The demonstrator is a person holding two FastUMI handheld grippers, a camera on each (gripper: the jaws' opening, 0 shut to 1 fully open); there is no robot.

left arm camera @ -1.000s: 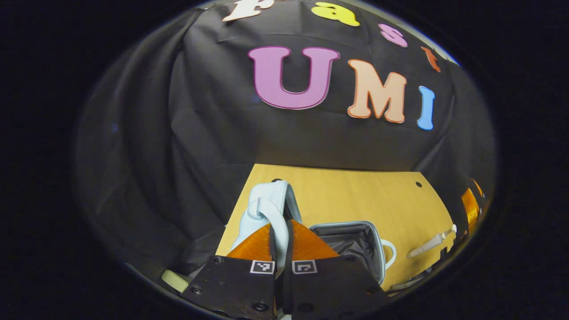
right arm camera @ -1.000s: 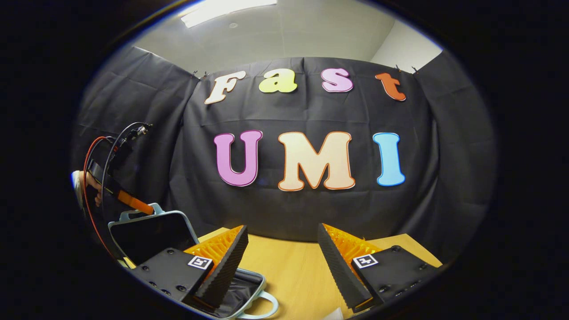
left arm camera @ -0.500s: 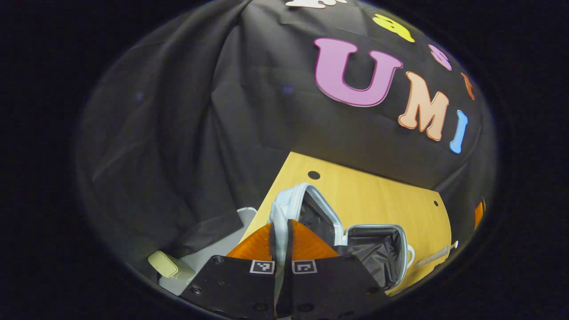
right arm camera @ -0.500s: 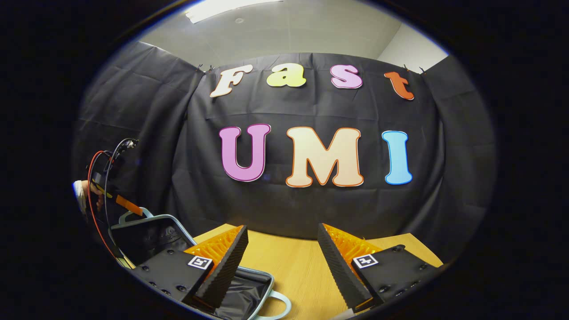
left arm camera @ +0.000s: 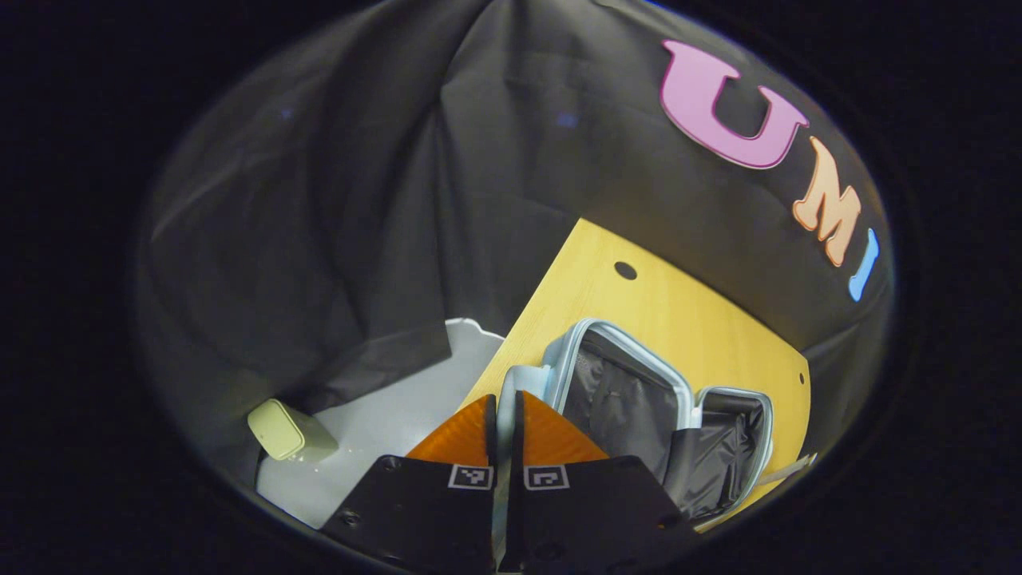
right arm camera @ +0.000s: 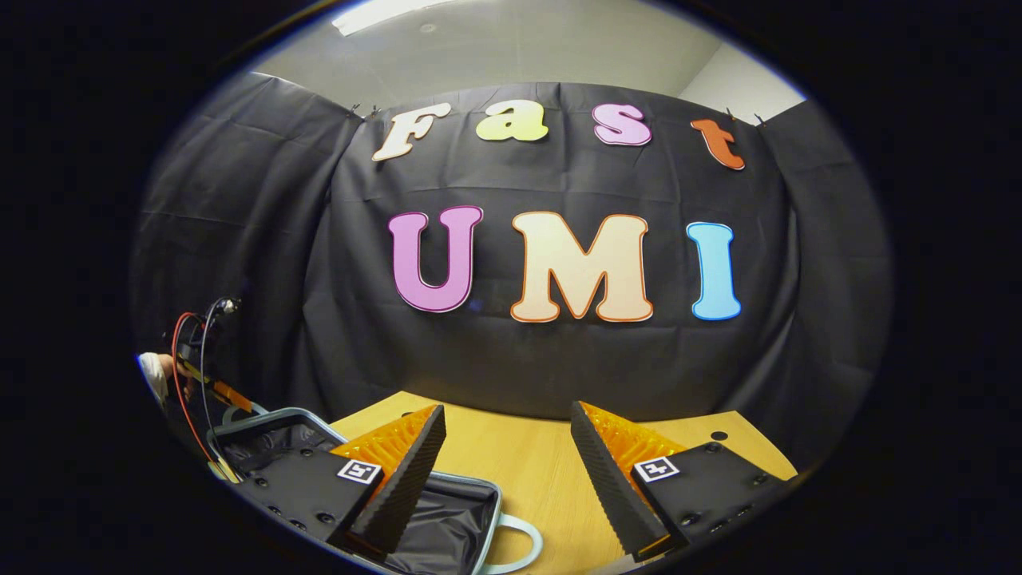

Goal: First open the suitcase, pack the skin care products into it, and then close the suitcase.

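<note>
Suitcase lid (left arm camera: 619,395) held open by its handle (left arm camera: 505,399), on the table (left arm camera: 639,307).

Left gripper (left arm camera: 504,415) fingers pinched together on the pale blue lid handle at the table's near edge. Just beyond, lid tilted well back, dark-lined base (left arm camera: 722,447) lying open beside it. Right gripper (right arm camera: 507,471) hovering over the wooden table, fingers wide apart, holding nothing; open suitcase (right arm camera: 447,519) under its left finger. Farther left, a hand (right arm camera: 156,375) on the other gripper.

left gripper view tilted down, close — both share suitcase (left arm camera: 639,399)
</note>
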